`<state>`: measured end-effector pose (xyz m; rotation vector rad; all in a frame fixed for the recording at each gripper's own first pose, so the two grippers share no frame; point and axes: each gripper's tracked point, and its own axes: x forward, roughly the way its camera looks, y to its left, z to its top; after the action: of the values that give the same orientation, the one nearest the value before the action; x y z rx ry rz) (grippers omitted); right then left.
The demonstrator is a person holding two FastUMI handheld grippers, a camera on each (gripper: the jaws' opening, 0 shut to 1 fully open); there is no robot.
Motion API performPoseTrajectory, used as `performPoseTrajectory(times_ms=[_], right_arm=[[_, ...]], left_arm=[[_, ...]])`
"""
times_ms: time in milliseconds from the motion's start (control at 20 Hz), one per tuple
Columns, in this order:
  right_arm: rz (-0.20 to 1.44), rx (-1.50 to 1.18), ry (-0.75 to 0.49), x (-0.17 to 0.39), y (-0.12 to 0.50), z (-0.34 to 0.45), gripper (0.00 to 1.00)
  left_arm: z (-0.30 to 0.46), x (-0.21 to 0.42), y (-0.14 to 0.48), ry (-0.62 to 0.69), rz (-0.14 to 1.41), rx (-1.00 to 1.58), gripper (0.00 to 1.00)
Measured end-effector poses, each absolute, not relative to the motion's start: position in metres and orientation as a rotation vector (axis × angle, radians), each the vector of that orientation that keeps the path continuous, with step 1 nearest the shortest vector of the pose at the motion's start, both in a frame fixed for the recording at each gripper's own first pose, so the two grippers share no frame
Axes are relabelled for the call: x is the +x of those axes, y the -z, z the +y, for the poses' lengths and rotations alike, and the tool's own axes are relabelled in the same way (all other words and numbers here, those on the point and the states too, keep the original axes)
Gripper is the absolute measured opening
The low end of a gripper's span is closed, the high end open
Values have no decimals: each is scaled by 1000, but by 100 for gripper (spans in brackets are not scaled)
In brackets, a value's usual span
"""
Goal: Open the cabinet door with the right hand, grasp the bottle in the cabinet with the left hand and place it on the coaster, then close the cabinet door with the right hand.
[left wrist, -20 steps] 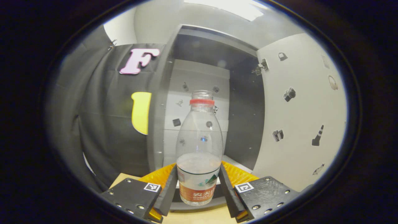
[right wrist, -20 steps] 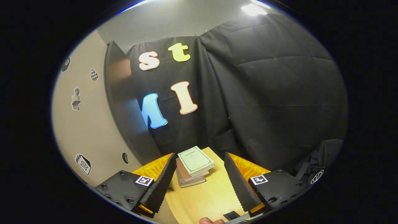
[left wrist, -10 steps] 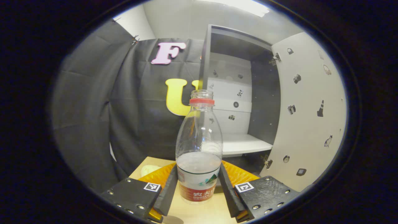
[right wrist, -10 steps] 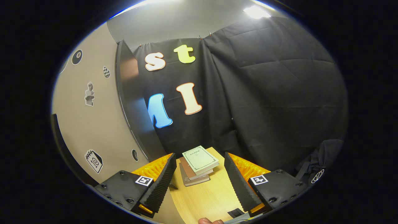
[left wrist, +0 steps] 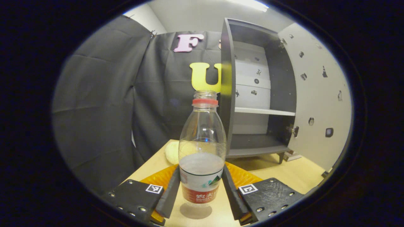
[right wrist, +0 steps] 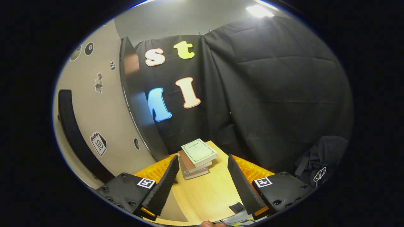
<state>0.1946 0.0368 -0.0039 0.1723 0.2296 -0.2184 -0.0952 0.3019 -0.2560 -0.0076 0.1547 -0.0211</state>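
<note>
A clear plastic bottle (left wrist: 202, 148) with a red neck ring, no cap and a little water stands upright between the fingers of my left gripper (left wrist: 201, 192), which is shut on its labelled lower part. It hangs just above the wooden table (left wrist: 284, 171), casting a shadow below. Behind it the dark cabinet (left wrist: 252, 94) stands open, its pale stickered door (left wrist: 318, 104) swung to the right. A pale round coaster (left wrist: 172, 152) lies on the table behind the bottle to the left. My right gripper (right wrist: 202, 179) is open over the table, beside the door's outer face (right wrist: 94, 119) with its dark handle (right wrist: 74, 132).
A stack of books (right wrist: 196, 157) lies on the table ahead of the right gripper, near the cloth wall. A white shelf (left wrist: 263, 111) crosses the cabinet's inside. A dark bundle (right wrist: 315, 160) sits at the right, and a fingertip (right wrist: 210, 224) shows at the bottom edge.
My left gripper has drawn back out of the cabinet with the bottle and lowered toward the table; the coaster has come into view. The right gripper has shifted slightly, revealing the door's handle.
</note>
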Motion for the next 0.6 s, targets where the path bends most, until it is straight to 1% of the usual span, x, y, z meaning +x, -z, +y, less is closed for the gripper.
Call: performPoseTrajectory(times_ms=[50, 100, 150, 200, 250, 300, 350, 400, 500, 550, 600], right_arm=[[243, 154, 229, 191, 7, 35, 98], [251, 138, 237, 187, 8, 32, 98], [259, 123, 241, 183, 9, 31, 98], [267, 114, 243, 180, 9, 31, 92], [275, 112, 246, 177, 10, 29, 92], [278, 118, 247, 176, 10, 30, 98], [278, 123, 252, 175, 9, 28, 98], [276, 126, 257, 174, 8, 27, 98], [279, 122, 266, 172, 9, 26, 98], [288, 123, 269, 170, 13, 27, 98], [294, 128, 269, 169, 14, 27, 98]], left_arm=[[303, -96, 272, 10, 166, -15, 74], [304, -97, 287, 1, 175, -22, 70], [305, -95, 299, -3, 180, -31, 71], [305, -93, 312, -7, 189, -29, 72], [304, -94, 323, -8, 197, -23, 72], [303, -93, 331, -6, 201, -19, 72], [304, -93, 336, -4, 206, -20, 70], [304, -92, 343, -3, 216, -21, 72], [309, -86, 354, -8, 227, -18, 72], [313, -84, 357, -17, 231, -20, 70], [315, -83, 361, -20, 234, -28, 70]])
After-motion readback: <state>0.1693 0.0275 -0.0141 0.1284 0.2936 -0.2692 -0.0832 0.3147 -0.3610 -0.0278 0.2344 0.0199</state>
